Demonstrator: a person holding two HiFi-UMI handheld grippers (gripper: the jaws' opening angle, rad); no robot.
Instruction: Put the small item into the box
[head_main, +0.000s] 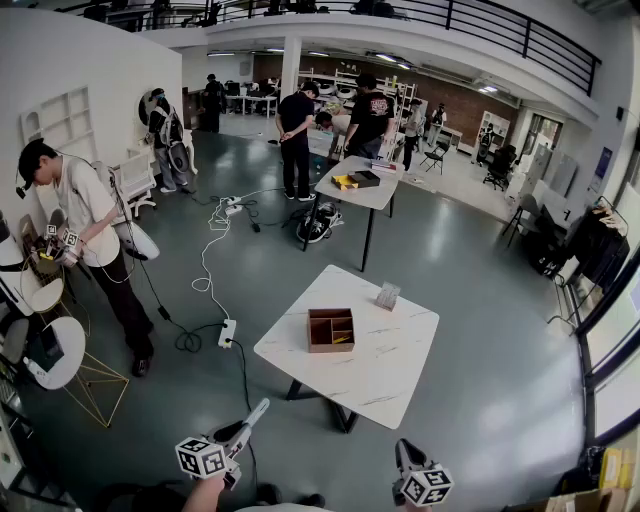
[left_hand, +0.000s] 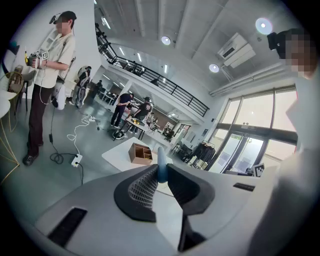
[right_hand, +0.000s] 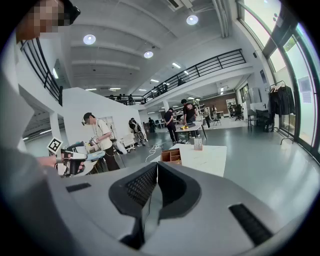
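L gripper (left_hand: 162, 168): its jaws are pressed together on the small item (left_hand: 161, 156), a slim pale-blue piece w/ a rounded tip that sticks out forward past the jaw ends. R gripper (right_hand: 156, 165): jaws are together, pads meet, nothing is between them. In the head view both grippers are low at the bottom edge, L one pointing up and to the right, R one beside it, well apart from the table (head_main: 392, 352). The box (head_main: 330, 349) is brown, open on top, w/ inner dividers making several compartments; it stands on the white marble-look table, nearer to the table's left side, and something yellow lies in one compartment. The item is thus in the L gripper, not in the box, far from it. A small clear holder (head_main: 387, 295) stands on the table's far part, apart from the box. On the grey floor left of the table lies a power strip (head_main: 227, 332) w/ a white cable. Further left a person (head_main: 88, 215) stands and holds grippers too.
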